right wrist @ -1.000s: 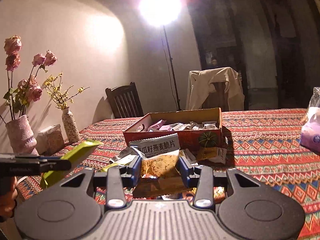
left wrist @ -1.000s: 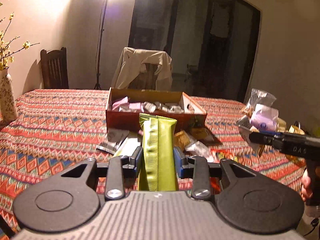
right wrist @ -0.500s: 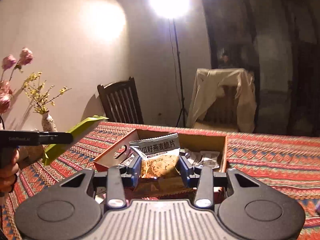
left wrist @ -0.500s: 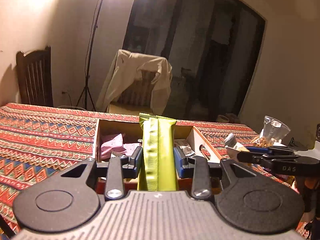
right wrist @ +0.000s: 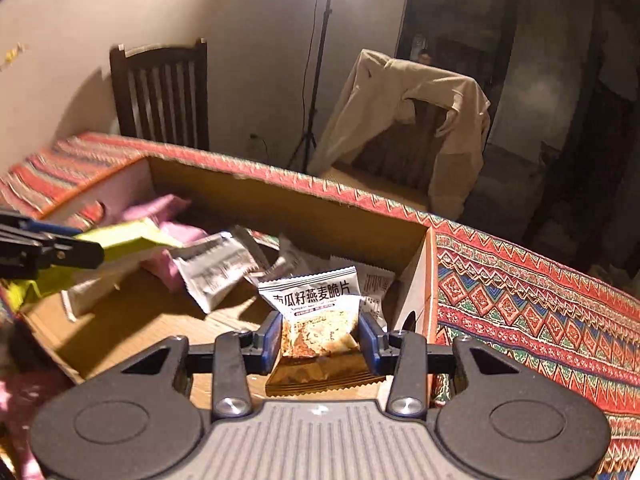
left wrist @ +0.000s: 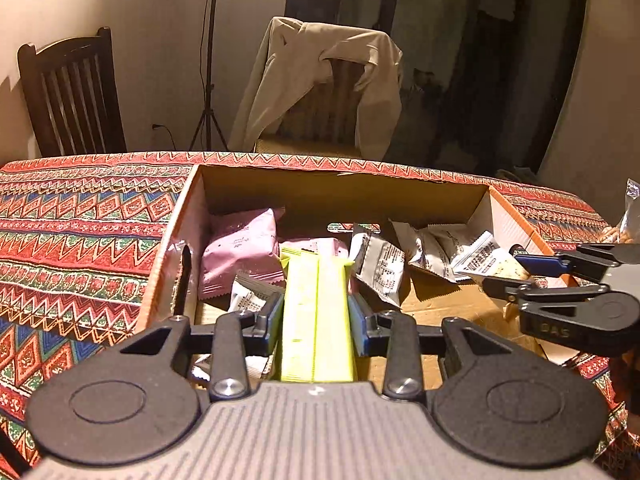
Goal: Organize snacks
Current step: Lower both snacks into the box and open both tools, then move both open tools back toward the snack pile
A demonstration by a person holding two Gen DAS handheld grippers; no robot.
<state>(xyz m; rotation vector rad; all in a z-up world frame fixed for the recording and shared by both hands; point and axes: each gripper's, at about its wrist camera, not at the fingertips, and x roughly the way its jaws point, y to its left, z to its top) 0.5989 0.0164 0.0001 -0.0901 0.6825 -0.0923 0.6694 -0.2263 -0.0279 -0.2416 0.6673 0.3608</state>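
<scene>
My left gripper (left wrist: 316, 320) is shut on a long yellow-green snack bar (left wrist: 316, 316) and holds it over the open cardboard box (left wrist: 340, 192). My right gripper (right wrist: 320, 336) is shut on a white oat-crisp packet (right wrist: 316, 312) and holds it over the box's right end (right wrist: 416, 280). Inside the box lie pink packets (left wrist: 240, 252) and several white packets (left wrist: 380, 264). The right gripper also shows in the left wrist view (left wrist: 516, 276), and the left gripper with the green bar (right wrist: 120, 240) shows in the right wrist view.
The box stands on a table with a patterned red cloth (left wrist: 80, 220). A dark wooden chair (left wrist: 72, 96) and a chair draped with a beige jacket (left wrist: 328, 84) stand behind the table. A lamp stand (left wrist: 208, 80) is by the wall. A clear snack bag (left wrist: 630, 216) lies at far right.
Both grippers have moved forward and down over the box, each still holding its snack. The box now fills the view; loose snacks on the cloth are out of sight.
</scene>
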